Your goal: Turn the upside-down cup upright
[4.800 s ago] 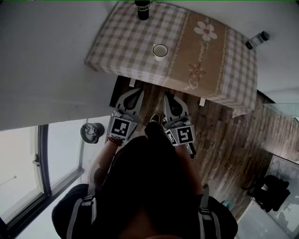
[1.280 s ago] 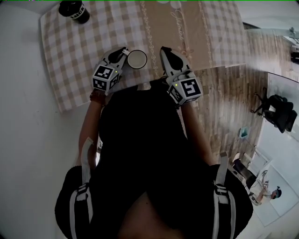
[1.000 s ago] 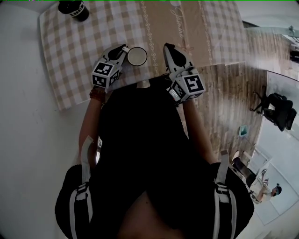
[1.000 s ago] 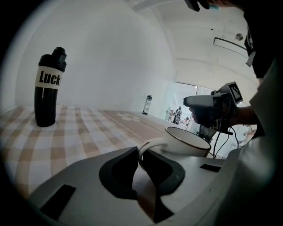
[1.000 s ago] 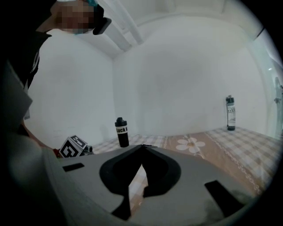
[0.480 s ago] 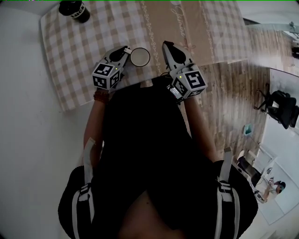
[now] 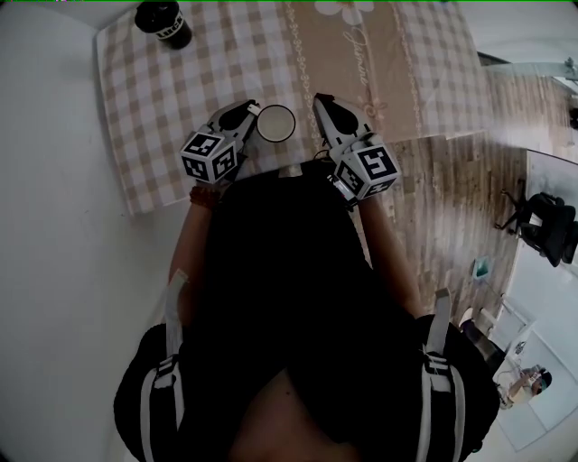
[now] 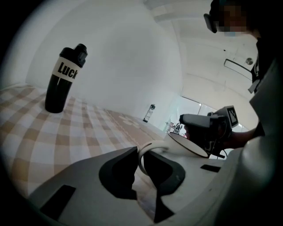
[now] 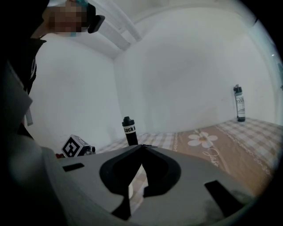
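The white cup [image 7: 275, 123] is clamped by its handle [image 8: 149, 147] in the left claw [image 7: 250, 109], near the front edge of the checked bench [image 7: 153, 117] — its mouth is turned upward and somewhat tilted. The right claw [image 7: 321, 99] is held just beside the cup, its jaws pressed together on nothing. A black bottle [image 7: 163, 22] is seen upright at the far corner.

the cup [image 7: 275, 123] looks smooth and glossy, the tablecloth [image 7: 163, 99] soft matt cloth, the floor [image 7: 452, 180] grained wood.
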The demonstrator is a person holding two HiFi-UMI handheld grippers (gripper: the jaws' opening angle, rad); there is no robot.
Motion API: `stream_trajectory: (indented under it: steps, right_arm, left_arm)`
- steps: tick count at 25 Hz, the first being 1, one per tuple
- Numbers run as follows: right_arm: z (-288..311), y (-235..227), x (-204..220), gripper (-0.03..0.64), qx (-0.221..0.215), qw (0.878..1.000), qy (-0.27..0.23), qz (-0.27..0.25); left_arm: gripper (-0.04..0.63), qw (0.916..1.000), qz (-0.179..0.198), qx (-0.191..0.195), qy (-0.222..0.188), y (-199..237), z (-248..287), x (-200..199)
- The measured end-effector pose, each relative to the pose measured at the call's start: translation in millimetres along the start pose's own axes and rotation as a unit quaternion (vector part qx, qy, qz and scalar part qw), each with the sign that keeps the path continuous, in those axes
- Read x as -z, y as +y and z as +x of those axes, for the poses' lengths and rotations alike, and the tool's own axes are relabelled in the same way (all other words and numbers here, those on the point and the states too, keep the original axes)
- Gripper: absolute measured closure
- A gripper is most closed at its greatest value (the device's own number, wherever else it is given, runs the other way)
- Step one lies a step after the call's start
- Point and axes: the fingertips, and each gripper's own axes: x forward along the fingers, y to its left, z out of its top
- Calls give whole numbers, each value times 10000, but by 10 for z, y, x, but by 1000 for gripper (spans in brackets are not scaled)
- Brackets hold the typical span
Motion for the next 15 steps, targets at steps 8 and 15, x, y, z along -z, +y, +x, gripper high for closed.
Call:
stream_trajectory:
  steps: [8, 15]
  right_arm:
    - [-85, 431, 90, 489, -1052, 9897, -84, -964]
    - [58, 924, 215, 189, -1837, 9596, 152, -2128]
  left_arm:
    - [546, 9949, -586, -154, -804, 57, -328, -548]
    - [546, 9937, -382, 89, -1048, -198, -481, -834]
